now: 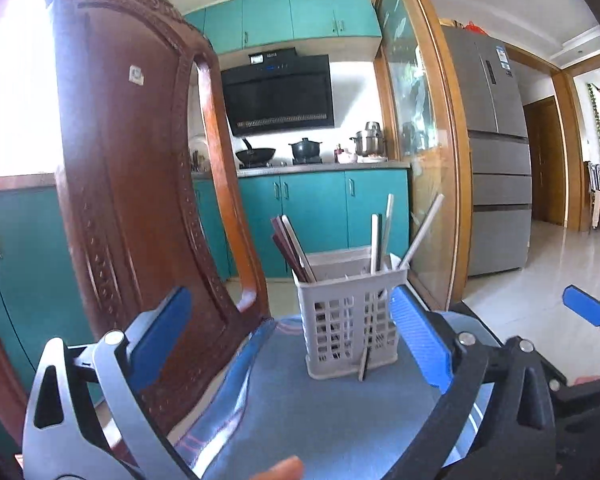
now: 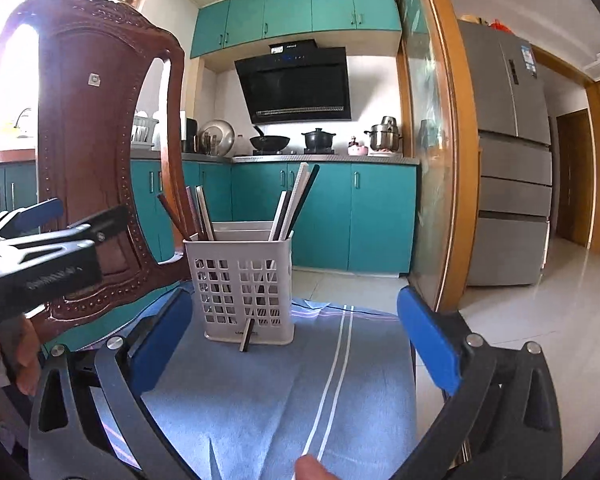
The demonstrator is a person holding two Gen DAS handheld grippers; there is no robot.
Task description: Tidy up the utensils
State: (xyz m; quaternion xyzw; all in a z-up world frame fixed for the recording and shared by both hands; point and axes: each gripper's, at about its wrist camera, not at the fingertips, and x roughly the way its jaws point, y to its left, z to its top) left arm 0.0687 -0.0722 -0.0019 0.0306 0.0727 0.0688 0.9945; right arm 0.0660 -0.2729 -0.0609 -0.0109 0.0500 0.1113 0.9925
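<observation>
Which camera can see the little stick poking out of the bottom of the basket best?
The right wrist view: the stick faces the camera, leaning from the white basket onto the blue cloth. The left wrist view shows the same stick too, but at the basket's corner.

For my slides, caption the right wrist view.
Open hand-held gripper faces a chopstick basket on blue cloth.

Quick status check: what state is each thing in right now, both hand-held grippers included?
Left hand-held gripper: open, empty.
Right hand-held gripper: open, empty.
Utensil basket: upright on the blue cloth.
Chopsticks: standing in basket.
Stray chopstick: outside, leaning against the basket front.
</observation>
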